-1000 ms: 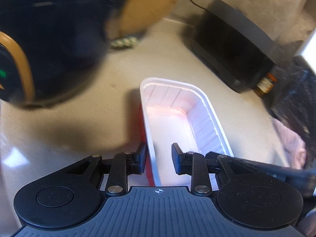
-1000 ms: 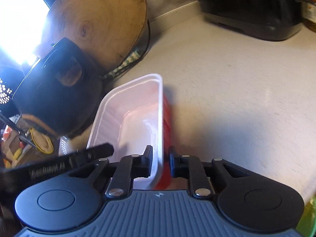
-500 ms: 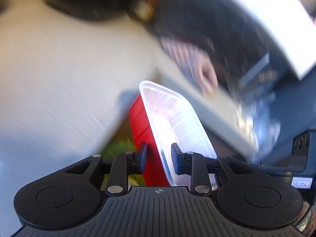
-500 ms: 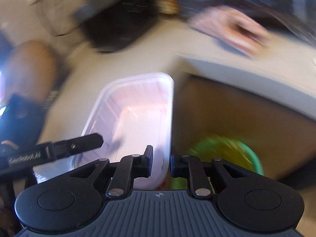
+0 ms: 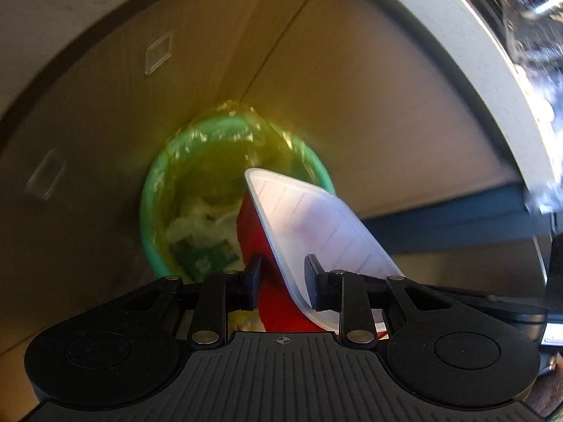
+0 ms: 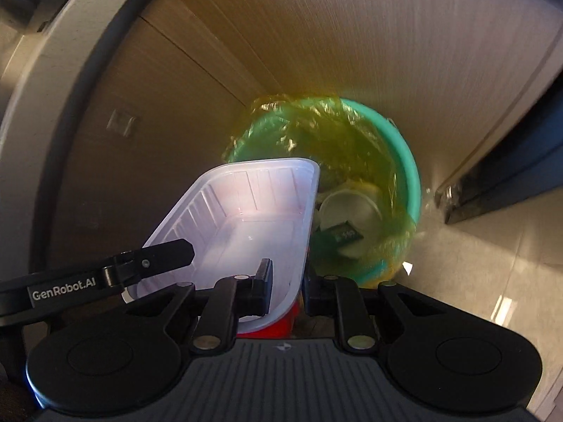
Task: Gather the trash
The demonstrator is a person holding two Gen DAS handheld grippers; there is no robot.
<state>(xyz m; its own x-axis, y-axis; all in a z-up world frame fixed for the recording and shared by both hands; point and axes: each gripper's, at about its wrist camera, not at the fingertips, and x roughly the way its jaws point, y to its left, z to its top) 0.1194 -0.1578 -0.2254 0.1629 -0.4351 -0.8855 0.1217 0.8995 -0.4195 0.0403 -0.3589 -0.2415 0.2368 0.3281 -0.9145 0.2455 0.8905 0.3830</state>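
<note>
A white plastic tray (image 5: 309, 225) with a red outside hangs tilted over a green bin (image 5: 147, 218) lined with a yellow bag. My left gripper (image 5: 283, 285) is shut on one long wall of the tray. My right gripper (image 6: 286, 286) straddles the opposite wall of the tray (image 6: 246, 218), one finger inside and one outside; its jaws are opening slightly, and the wall still sits between the pads. A finger of the left gripper (image 6: 169, 253) reaches into the tray from the left. Inside the bin (image 6: 411, 176) lie a white cup (image 6: 348, 207) and a dark green packet (image 6: 343, 234).
Wooden cabinet doors (image 5: 352, 88) stand right behind the bin, under the pale countertop edge (image 5: 457, 35). Light floor tiles (image 6: 492, 246) lie to the right of the bin. A dark blue panel (image 6: 510, 161) juts in at the right.
Both grippers carried the tray off the countertop, past its edge and down in front of the cabinet. It now hangs tilted over the green bin.
</note>
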